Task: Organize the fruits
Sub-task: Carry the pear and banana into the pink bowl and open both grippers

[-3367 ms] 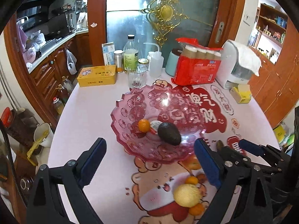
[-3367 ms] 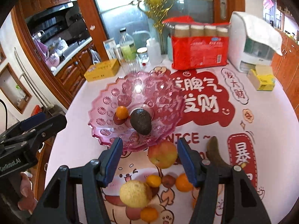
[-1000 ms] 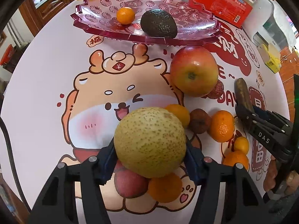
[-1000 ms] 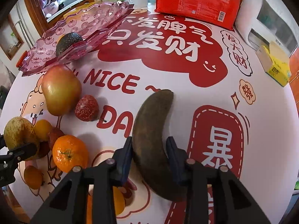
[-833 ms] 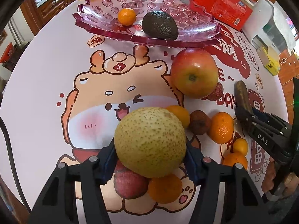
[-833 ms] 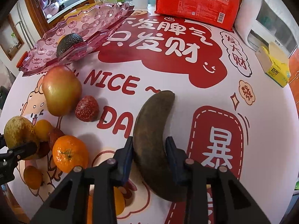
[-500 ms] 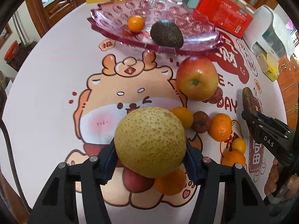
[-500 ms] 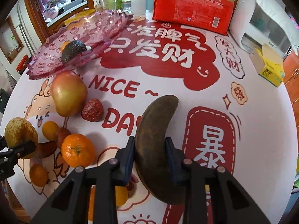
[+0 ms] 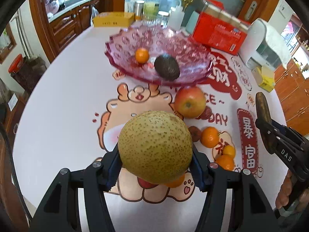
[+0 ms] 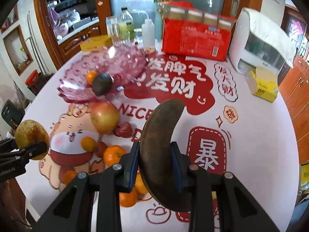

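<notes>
Your left gripper (image 9: 155, 166) clamped on speckled pear (image 9: 155, 147), held above table (image 9: 58, 116), pointing steeply down. Your right gripper (image 10: 155, 162) clamped on dark banana (image 10: 160, 147), likewise clear of table. Below: loose tangerines (image 9: 209, 136), beyond them apple (image 9: 190, 102). Farther: pink bowl (image 9: 125, 44) holding avocado (image 9: 167, 67) and one small tangerine (image 9: 142, 55). Behind bowl: red package (image 10: 197, 36), bottles (image 10: 126, 26).
</notes>
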`<move>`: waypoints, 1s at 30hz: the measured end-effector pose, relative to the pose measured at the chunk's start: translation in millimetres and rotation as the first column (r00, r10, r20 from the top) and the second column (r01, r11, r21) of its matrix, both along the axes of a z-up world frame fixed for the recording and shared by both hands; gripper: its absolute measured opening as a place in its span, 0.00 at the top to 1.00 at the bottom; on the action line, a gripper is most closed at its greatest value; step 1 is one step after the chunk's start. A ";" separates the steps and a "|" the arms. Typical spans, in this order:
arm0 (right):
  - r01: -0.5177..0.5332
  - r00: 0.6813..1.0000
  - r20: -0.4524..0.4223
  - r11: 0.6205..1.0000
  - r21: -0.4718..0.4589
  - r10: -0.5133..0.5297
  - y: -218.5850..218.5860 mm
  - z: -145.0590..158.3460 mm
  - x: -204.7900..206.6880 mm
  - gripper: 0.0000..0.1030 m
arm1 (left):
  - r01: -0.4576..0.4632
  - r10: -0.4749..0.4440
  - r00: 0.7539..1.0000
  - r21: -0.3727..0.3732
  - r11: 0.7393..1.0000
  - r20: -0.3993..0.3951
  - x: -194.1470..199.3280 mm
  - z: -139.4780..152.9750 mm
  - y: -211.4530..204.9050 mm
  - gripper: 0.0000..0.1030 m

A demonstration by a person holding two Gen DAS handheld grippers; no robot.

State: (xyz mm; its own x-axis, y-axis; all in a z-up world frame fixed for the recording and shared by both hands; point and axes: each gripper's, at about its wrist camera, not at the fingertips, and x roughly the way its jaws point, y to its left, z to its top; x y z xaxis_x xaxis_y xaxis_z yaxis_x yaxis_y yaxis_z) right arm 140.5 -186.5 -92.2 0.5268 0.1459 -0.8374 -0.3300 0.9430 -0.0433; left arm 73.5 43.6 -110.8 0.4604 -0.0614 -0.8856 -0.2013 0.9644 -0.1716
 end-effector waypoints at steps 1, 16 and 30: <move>-0.003 1.000 0.011 1.000 0.004 0.003 1.6 7.3 -3.7 0.70 | 0.002 -0.002 1.000 0.000 1.000 0.015 -1.5 8.9 1.9 0.42; -0.149 0.971 0.199 0.986 0.080 0.131 54.9 142.7 -12.4 0.70 | 0.057 -0.094 0.970 0.164 0.985 0.224 17.2 166.8 49.1 0.42; -0.068 0.975 0.221 0.989 0.134 0.037 116.2 183.5 95.0 0.70 | 0.091 -0.153 0.961 0.260 0.961 0.230 119.7 193.3 89.2 0.42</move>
